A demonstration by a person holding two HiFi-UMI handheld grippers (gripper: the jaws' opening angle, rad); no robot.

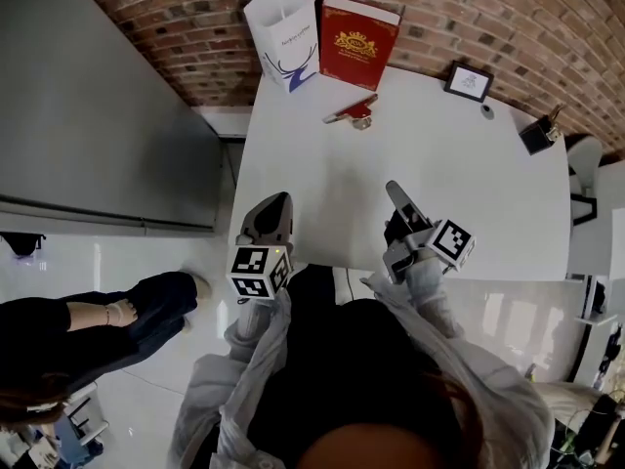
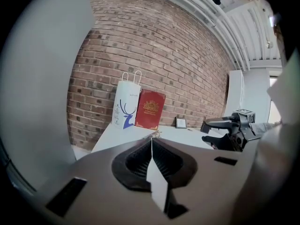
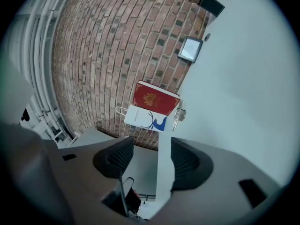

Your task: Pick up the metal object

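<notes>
Nearest to me, both tools hover over the edge of the white tabletop (image 1: 459, 193) that lies farthest from the red box (image 1: 357, 42). My left hand-held gripper (image 2: 151, 144) has its jaws pressed together with nothing between them. My right hand-held gripper (image 3: 157, 149) has its jaws spread, and only the tabletop's edge shows in the gap. The metal object (image 1: 354, 112) lies flat just in front of the red box, on the side toward me, well apart from both tools. In the left gripper view it peeks just above the joined jaw tips. It looks like a slim metal piece with a red part, but it is too small for me to tell more. From the tools up to the red box's front there is only open white surface. A white paper bag (image 1: 285, 35) with a blue deer print stands just left of the red box, and both back onto the brick wall (image 1: 469, 13). Right of the red box, along the same far edge, sit a small framed picture (image 1: 468, 81) and then a black item (image 1: 539, 133) near the corner. Well left of the red box a grey panel (image 1: 88, 115) flanks the tabletop's side edge. Nearer to me on that side, a person (image 1: 98, 320) in dark clothes is on the glossy floor (image 1: 117, 262).
</notes>
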